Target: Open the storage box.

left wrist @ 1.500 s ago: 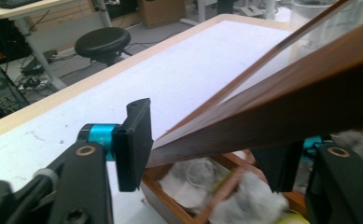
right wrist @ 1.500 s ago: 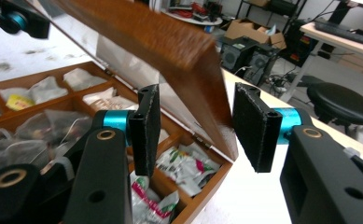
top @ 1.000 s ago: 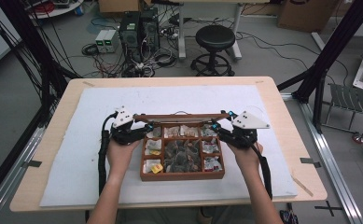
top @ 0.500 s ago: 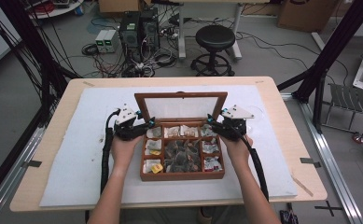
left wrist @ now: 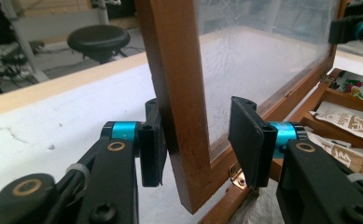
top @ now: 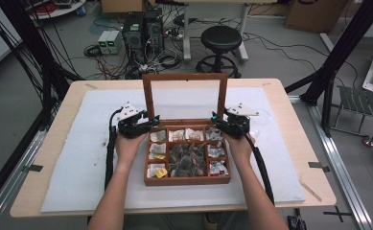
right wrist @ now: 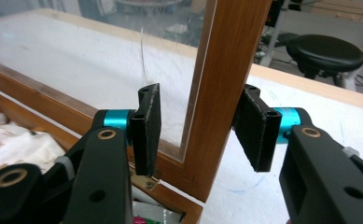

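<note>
Glass-paned lid [top: 184, 76]: stands upright on hinges at far edge of compartment box [top: 188, 180], mid-table. Likely light and stiff, with a fragile, slick pane; best held low on the wooden side stiles. Left gripper [top: 151, 120], right gripper [top: 216, 120]: jaws apart, astride one stile each, not clamped.

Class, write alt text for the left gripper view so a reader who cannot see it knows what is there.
The left gripper straddles one wooden side rail of the box's upright glass lid, one black pad against the rail's outer edge and the other standing off the glass. Behind lie white matting and a black stool; packets fill the wooden box at right.
</note>
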`<state>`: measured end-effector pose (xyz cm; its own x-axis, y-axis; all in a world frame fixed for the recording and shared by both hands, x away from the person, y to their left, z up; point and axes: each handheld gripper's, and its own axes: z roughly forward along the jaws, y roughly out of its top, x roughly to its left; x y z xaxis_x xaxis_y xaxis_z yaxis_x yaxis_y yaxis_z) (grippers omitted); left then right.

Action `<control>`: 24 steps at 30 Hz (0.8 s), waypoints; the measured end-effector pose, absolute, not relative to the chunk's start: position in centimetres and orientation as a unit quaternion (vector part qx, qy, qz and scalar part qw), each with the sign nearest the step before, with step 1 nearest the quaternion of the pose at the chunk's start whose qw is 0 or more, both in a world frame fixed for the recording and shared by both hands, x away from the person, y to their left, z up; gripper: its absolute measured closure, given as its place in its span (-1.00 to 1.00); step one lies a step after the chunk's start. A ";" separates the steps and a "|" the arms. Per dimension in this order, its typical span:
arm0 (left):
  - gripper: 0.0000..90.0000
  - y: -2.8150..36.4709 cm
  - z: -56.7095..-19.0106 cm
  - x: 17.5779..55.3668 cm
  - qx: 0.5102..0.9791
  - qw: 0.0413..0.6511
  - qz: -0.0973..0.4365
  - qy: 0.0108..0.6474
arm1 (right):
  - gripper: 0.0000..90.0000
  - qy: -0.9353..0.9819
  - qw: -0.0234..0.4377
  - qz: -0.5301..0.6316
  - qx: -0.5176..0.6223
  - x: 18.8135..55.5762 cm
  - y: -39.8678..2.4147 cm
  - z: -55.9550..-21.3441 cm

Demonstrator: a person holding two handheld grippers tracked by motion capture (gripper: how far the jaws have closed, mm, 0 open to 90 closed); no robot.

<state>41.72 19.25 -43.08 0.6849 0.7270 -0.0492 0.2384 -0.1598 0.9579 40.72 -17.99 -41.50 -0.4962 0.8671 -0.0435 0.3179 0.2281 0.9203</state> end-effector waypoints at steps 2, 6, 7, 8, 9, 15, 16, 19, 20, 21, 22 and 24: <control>0.25 19.4 -43.2 42.3 0.728 0.561 0.200 0.340 | 0.20 0.723 0.285 0.472 0.416 40.9 -18.1 -41.7; 0.23 19.5 -43.4 42.4 0.724 0.564 0.194 0.346 | 0.19 0.720 0.275 0.473 0.426 41.2 -18.1 -42.0; 0.22 19.4 -43.3 42.4 0.725 0.560 0.198 0.348 | 0.19 0.722 0.278 0.468 0.427 41.1 -18.0 -42.0; 0.21 19.4 -43.3 42.4 0.725 0.560 0.198 0.348 | 0.19 0.722 0.278 0.468 0.427 41.1 -18.0 -42.0; 0.21 19.4 -43.3 42.4 0.725 0.560 0.199 0.349 | 0.18 0.724 0.284 0.461 0.427 41.1 -17.9 -42.0; 0.18 19.5 -43.7 42.7 0.719 0.565 0.191 0.358 | 0.16 0.728 0.272 0.450 0.440 41.1 -17.8 -42.3; 0.17 19.5 -43.8 42.8 0.718 0.565 0.188 0.361 | 0.16 0.729 0.272 0.447 0.441 41.2 -17.8 -42.4; 0.17 19.5 -43.9 42.9 0.715 0.567 0.184 0.366 | 0.16 0.728 0.264 0.448 0.447 41.3 -17.8 -42.6; 0.16 19.5 -43.9 42.9 0.715 0.567 0.184 0.366 | 0.16 0.728 0.264 0.448 0.447 41.3 -17.8 -42.6; 0.16 19.5 -44.0 42.9 0.712 0.569 0.180 0.369 | 0.16 0.728 0.261 0.449 0.448 41.3 -17.9 -42.6; 0.16 19.5 -44.0 42.9 0.712 0.569 0.180 0.369 | 0.16 0.728 0.261 0.449 0.448 41.3 -17.9 -42.6; 0.15 19.5 -44.0 42.9 0.712 0.568 0.180 0.371 | 0.16 0.727 0.257 0.451 0.450 41.4 -17.9 -42.6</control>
<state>42.92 19.53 -43.97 0.6599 0.7331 -0.1644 0.3229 -0.0791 0.9431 41.38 -17.94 -42.64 -0.4632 0.8856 0.0324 0.4226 0.1887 0.8864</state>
